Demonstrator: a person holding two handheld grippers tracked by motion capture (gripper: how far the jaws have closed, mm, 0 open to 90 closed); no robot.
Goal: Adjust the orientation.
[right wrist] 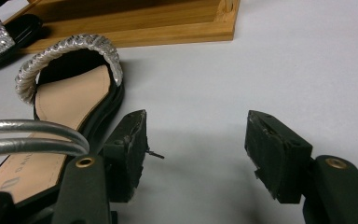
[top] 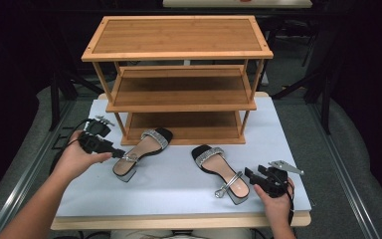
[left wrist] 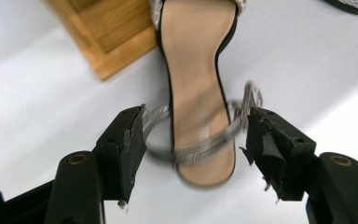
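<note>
Two black sandals with silver straps lie on the white table. The left sandal has its toe at the foot of the wooden shoe rack. My left gripper stands open at its heel end, with the silver ankle strap between the jaws. The right sandal lies nearer the front edge. My right gripper stands open just to the right of its heel, with nothing between its jaws.
The three-shelf rack's bottom board sits close behind both sandals. The table's front edge runs just below the right sandal's heel. Dark stands and grey floor surround the table.
</note>
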